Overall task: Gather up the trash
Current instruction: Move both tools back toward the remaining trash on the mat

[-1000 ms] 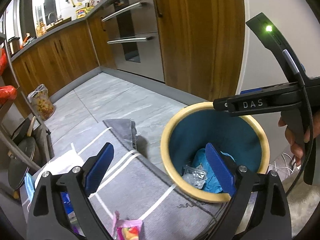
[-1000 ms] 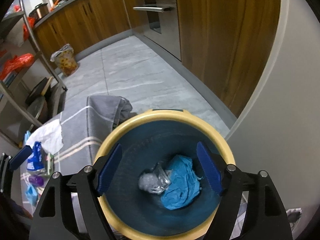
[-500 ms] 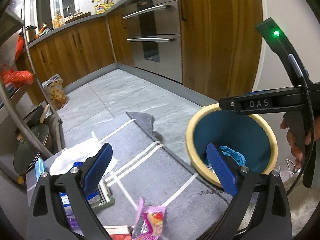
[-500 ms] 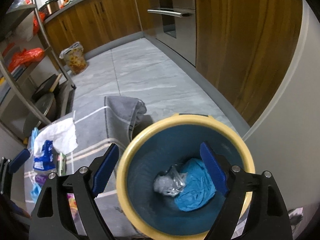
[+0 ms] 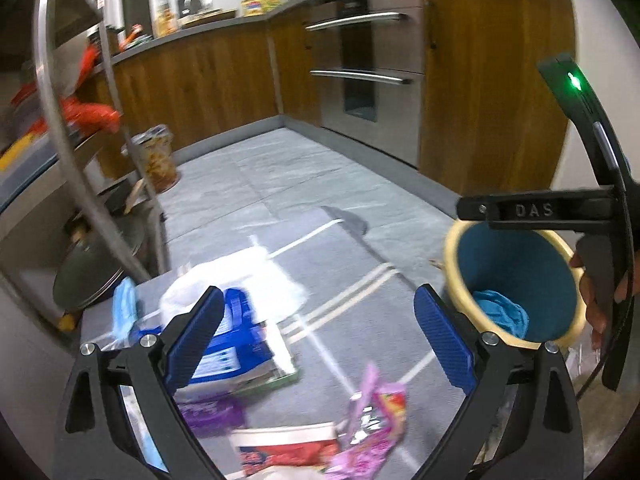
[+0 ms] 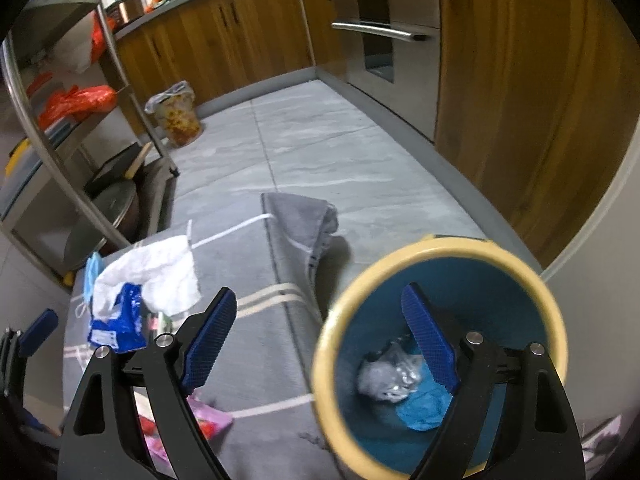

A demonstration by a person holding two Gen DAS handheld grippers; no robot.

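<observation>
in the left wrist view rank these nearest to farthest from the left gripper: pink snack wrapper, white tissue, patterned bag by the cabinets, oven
Measured from the left gripper:
1. Pink snack wrapper, on the mat just below and between its open fingers.
2. White tissue, on the mat ahead, to the left.
3. Patterned bag, on the floor, far left, by the rack.
4. Oven, set in the cabinets at the back.

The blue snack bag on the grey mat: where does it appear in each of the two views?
Left wrist view: the blue snack bag lies lower left, partly behind the left blue finger.
Right wrist view: it lies at far left, under the edge of the white paper.
Shared landmark: the yellow-rimmed bin, to its right.
</observation>
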